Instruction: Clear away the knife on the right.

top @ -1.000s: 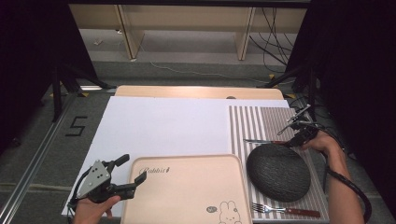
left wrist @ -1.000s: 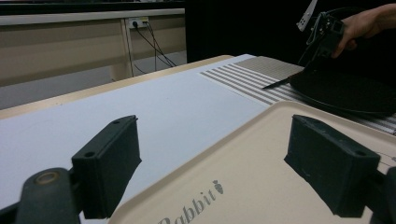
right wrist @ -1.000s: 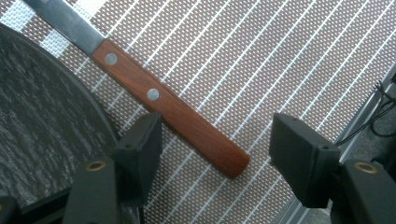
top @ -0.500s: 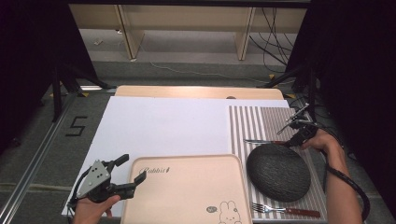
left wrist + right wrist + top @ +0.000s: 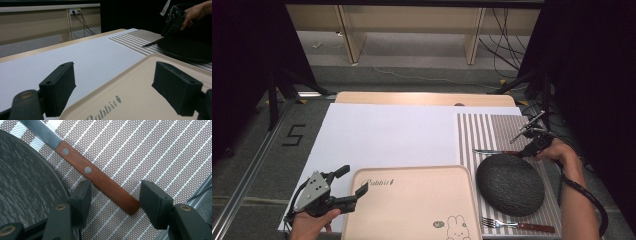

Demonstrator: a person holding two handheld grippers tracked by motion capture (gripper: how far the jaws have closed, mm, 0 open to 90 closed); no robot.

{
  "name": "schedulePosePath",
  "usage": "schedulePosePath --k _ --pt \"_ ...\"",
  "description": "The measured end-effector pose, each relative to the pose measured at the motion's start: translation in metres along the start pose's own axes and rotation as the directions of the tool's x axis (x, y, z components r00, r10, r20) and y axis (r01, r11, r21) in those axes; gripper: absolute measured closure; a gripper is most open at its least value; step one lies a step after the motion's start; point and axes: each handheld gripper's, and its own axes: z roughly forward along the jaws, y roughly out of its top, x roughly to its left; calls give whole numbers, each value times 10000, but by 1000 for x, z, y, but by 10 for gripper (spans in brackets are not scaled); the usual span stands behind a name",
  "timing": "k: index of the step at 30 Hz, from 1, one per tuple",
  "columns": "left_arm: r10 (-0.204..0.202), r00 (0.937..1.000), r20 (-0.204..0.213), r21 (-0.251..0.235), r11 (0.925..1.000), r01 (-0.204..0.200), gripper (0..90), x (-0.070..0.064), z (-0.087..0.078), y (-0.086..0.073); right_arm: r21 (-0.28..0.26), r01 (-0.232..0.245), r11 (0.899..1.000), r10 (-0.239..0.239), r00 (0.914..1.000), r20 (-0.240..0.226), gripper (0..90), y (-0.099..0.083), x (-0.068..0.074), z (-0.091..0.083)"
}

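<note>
Right gripper view looks straight down on the knife (image 5: 97, 180), whose wooden handle with two rivets lies flat on the striped placemat (image 5: 160, 152) and runs diagonally between the two black jaws. The right gripper (image 5: 113, 201) stands open around the butt end of that handle: one jaw sits just beside the handle on the plate side, the other stands off the butt end with a strip of mat showing between; it has hold of nothing. The steel blade leaves the frame at the upper left, passing along the rim of the dark round plate (image 5: 22, 182). High view places the right gripper (image 5: 532, 145) near the right edge of the desk, over the far part of the placemat (image 5: 492, 130), with the knife (image 5: 494, 152) lying crosswise just beyond the plate (image 5: 510, 184). A fork (image 5: 517, 224) lies on the near edge of the mat, on the near side of the plate. The left gripper (image 5: 346, 186) is held low at the near left corner of the desk, well apart from the knife, jaws wide open and empty, astride the left rim of the beige tray (image 5: 412, 205). Left gripper view confirms this: the tray (image 5: 140, 82) edge passes between the spread jaws of the left gripper (image 5: 120, 85), over the white sheet (image 5: 75, 57).
</note>
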Motion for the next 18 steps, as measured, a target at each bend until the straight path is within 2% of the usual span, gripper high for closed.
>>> schedulePosePath --k 3,5,7,8,10,14,15,18 --pt "2 10000 63 -81 10000 -2 173 0 0 0 -21 130 9999 -130 9999 56 447 0 -1 1" --pt "11 10000 -3 -1 10000 -11 174 0 0 0 14 19 10000 -19 10000 -50 448 0 -1 0" --pt "-2 10000 -8 5 10000 2 174 0 0 0 -42 208 9998 -208 9998 -31 450 0 -2 1" --pt "-2 10000 -8 5 10000 2 174 0 0 0 -135 99 9999 -100 9999 -61 452 0 -1 1" --pt "12 10000 11 6 10000 -12 174 0 0 0 89 246 9997 -245 9996 -115 464 1 0 0" --pt "9 10000 -7 12 10000 -9 175 0 0 0 -64 370 9993 -370 9993 -6 475 2 1 2" --pt "2 10000 -8 6 10000 -2 175 0 0 0 184 440 9989 -438 9990 -108 478 3 1 0" --pt "-2 10000 -14 18 10000 2 175 1 0 0 68 478 9988 -477 9987 -163 481 4 0 2"
